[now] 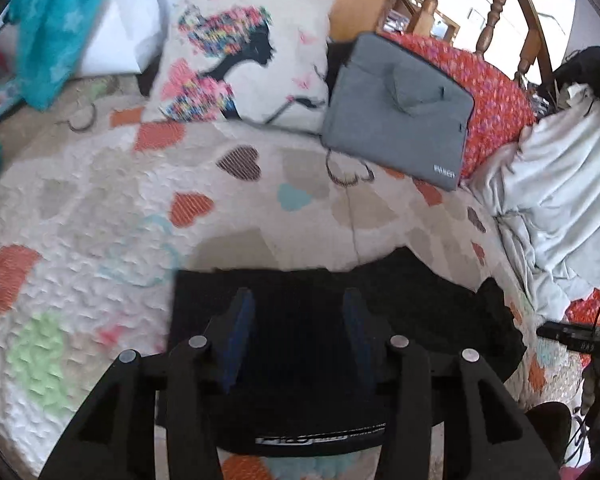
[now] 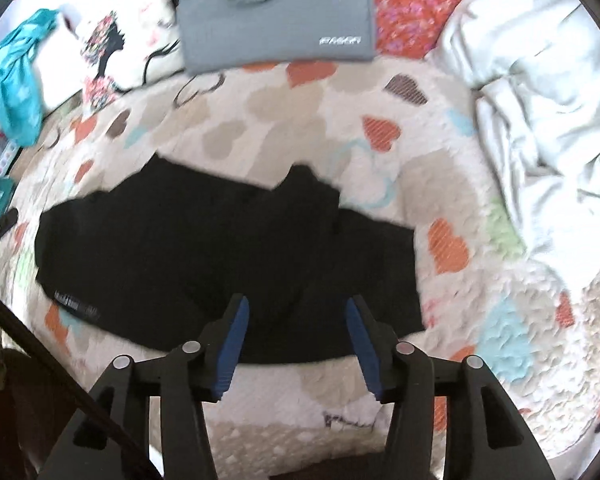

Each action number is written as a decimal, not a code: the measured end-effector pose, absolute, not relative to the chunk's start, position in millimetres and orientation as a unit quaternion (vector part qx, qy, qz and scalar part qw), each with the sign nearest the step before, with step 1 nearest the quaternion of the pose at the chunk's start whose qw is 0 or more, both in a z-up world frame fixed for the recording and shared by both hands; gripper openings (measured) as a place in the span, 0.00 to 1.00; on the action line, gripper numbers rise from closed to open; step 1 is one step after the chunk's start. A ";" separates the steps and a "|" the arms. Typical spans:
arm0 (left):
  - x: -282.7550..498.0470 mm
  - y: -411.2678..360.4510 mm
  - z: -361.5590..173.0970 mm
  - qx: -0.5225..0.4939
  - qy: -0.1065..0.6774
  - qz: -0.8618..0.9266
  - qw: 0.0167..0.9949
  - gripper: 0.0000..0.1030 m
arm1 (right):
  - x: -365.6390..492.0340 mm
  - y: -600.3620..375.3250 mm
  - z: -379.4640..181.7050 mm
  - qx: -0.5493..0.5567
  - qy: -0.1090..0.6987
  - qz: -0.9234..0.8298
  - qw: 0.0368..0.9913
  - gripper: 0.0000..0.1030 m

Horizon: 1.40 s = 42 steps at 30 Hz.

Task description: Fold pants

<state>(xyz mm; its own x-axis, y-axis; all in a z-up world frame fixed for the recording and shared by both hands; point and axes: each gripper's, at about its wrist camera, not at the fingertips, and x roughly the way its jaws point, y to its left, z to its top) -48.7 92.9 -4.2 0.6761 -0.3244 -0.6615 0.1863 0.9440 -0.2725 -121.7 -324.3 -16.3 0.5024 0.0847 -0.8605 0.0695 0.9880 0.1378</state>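
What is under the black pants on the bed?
The black pants lie on a quilt with a heart pattern, which shows all around them. Whatever is directly beneath the fabric is covered. Both grippers, left and right, are open.

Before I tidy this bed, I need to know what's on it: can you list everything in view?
pants: one, black, flat mid-quilt, nearest both grippers
quilt: one, white with coloured hearts, covers the bed
laptop bag: one, grey, far side, leaning on the red pillow
red pillow: one, red floral, behind the bag
cushion: one, white with a woman's silhouette, left of the bag
sheet: one, pale, crumpled, right side
teal cloth: one, teal with stars, far left
headboard: wooden spindles, behind the pillows
left gripper: open, over the pants
right gripper: open, over the pants' near edge
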 end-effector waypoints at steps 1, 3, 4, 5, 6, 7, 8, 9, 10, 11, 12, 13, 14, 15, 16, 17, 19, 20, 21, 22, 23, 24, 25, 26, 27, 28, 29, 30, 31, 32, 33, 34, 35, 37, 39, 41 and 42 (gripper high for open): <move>-45.8 88.6 -12.2 -0.089 0.390 -0.135 0.907 0.44 | -115.0 -318.9 -16.2 0.071 0.496 0.007 0.866 0.54; -38.0 83.7 -25.3 -0.097 0.417 -0.125 0.895 0.44 | -98.8 -303.5 -20.3 0.052 0.492 0.013 0.869 0.54; -33.4 83.2 -33.5 -0.111 0.433 -0.127 0.885 0.44 | -89.2 -292.8 -25.7 0.037 0.491 0.017 0.870 0.54; -30.0 83.7 -41.7 -0.122 0.447 -0.128 0.877 0.44 | -77.8 -283.8 -32.2 0.019 0.492 0.020 0.870 0.54; -27.2 84.6 -49.7 -0.129 0.460 -0.124 0.870 0.44 | -68.1 -273.3 -39.2 0.002 0.494 0.018 0.869 0.54; -25.1 86.1 -57.5 -0.129 0.472 -0.115 0.864 0.44 | -58.3 -263.9 -47.9 -0.013 0.498 0.013 0.867 0.54; -24.2 87.5 -63.3 -0.127 0.480 -0.107 0.861 0.44 | -47.5 -257.8 -58.0 -0.023 0.507 0.004 0.862 0.51; -24.6 88.7 -66.7 -0.126 0.485 -0.103 0.859 0.44 | -39.3 -256.2 -67.2 -0.029 0.518 -0.003 0.855 0.43; -25.6 91.5 -68.8 -0.129 0.487 -0.100 0.858 0.44 | -31.2 -257.2 -77.6 -0.028 0.536 -0.005 0.844 0.17; -26.6 93.6 -69.2 -0.132 0.486 -0.100 0.858 0.44 | -30.7 -261.9 -80.3 -0.017 0.539 -0.004 0.842 0.11; -27.5 95.6 -68.9 -0.136 0.486 -0.102 0.858 0.44 | -33.4 -270.3 -76.5 0.004 0.533 -0.002 0.846 0.11; -27.9 97.7 -68.9 -0.140 0.485 -0.104 0.857 0.44 | -39.0 -280.1 -69.3 0.030 0.521 0.001 0.853 0.11; -28.1 98.6 -69.5 -0.142 0.486 -0.104 0.856 0.44 | -47.3 -292.0 -60.3 0.055 0.508 -0.001 0.860 0.11; -27.6 98.9 -70.6 -0.144 0.487 -0.103 0.855 0.44 | -55.6 -303.2 -53.3 0.073 0.498 -0.004 0.864 0.11; -26.0 98.4 -71.7 -0.145 0.488 -0.101 0.855 0.44 | -64.6 -316.8 -46.1 0.094 0.488 -0.009 0.868 0.11; -25.2 97.5 -71.9 -0.144 0.489 -0.099 0.854 0.44 | -76.2 -334.7 -40.3 0.117 0.480 -0.018 0.869 0.11; -24.7 94.0 -71.7 -0.137 0.490 -0.092 0.856 0.44 | -97.6 -368.3 -39.0 0.143 0.476 -0.050 0.866 0.11; -23.9 92.0 -71.1 -0.132 0.489 -0.089 0.857 0.44 | -104.2 -378.6 -41.8 0.149 0.479 -0.063 0.863 0.11; -24.9 89.1 -70.9 -0.124 0.489 -0.086 0.859 0.44 | -112.9 -392.9 -48.4 0.156 0.484 -0.082 0.857 0.11; -24.8 87.4 -70.9 -0.117 0.488 -0.083 0.861 0.44 | -122.4 -409.6 -59.2 0.166 0.494 -0.101 0.847 0.11; -25.5 85.7 -70.8 -0.111 0.487 -0.081 0.862 0.44 | -127.5 -420.6 -65.6 0.171 0.502 -0.117 0.840 0.11; -26.0 83.8 -70.9 -0.105 0.486 -0.079 0.864 0.44 | -134.7 -433.3 -74.1 0.178 0.512 -0.137 0.829 0.11; -26.5 82.0 -71.2 -0.098 0.485 -0.077 0.865 0.44 | -140.3 -444.0 -81.0 0.184 0.519 -0.151 0.821 0.11; -27.1 81.1 -71.4 -0.092 0.485 -0.076 0.866 0.44 | -147.5 -455.9 -86.4 0.190 0.524 -0.168 0.813 0.11; -28.1 79.8 -71.8 -0.086 0.484 -0.073 0.868 0.44 | -151.6 -462.6 -88.4 0.191 0.525 -0.185 0.808 0.11; -28.2 79.1 -71.9 -0.083 0.484 -0.072 0.868 0.44 | -156.5 -469.6 -86.8 0.193 0.521 -0.204 0.806 0.11; -28.6 78.3 -72.3 -0.079 0.484 -0.071 0.869 0.44 | -158.5 -472.9 -82.9 0.195 0.515 -0.207 0.808 0.12; -28.7 77.4 -72.6 -0.075 0.484 -0.069 0.869 0.44 | -159.3 -473.1 -76.3 0.199 0.506 -0.204 0.814 0.12; -29.0 77.0 -72.5 -0.072 0.483 -0.068 0.870 0.44 | -158.0 -471.9 -71.3 0.201 0.499 -0.198 0.820 0.16; -29.7 77.4 -72.1 -0.071 0.483 -0.068 0.870 0.44 | -156.0 -465.7 -62.4 0.201 0.488 -0.186 0.829 0.23; -30.4 78.3 -72.0 -0.070 0.483 -0.068 0.870 0.44 | -153.1 -459.0 -55.5 0.200 0.479 -0.173 0.837 0.26; -31.6 80.0 -72.7 -0.070 0.485 -0.067 0.869 0.44 | -145.7 -445.2 -46.2 0.196 0.470 -0.149 0.848 0.31; -33.2 81.9 -73.8 -0.072 0.487 -0.068 0.868 0.43 | -138.8 -433.0 -40.2 0.189 0.465 -0.128 0.855 0.34; -38.3 87.6 -75.8 -0.073 0.490 -0.073 0.866 0.37 | -121.3 -400.2 -29.1 0.171 0.460 -0.077 0.868 0.44; -43.7 93.8 -77.2 -0.073 0.492 -0.075 0.864 0.31 | -94.1 -358.3 -22.1 0.148 0.459 -0.015 0.876 0.52; -47.4 102.3 -77.9 -0.089 0.495 -0.091 0.860 0.30 | -65.6 -314.2 -17.6 0.140 0.460 0.052 0.875 0.53; -48.4 104.9 -77.6 -0.095 0.494 -0.096 0.859 0.30 | -55.1 -297.3 -17.3 0.137 0.460 0.075 0.874 0.53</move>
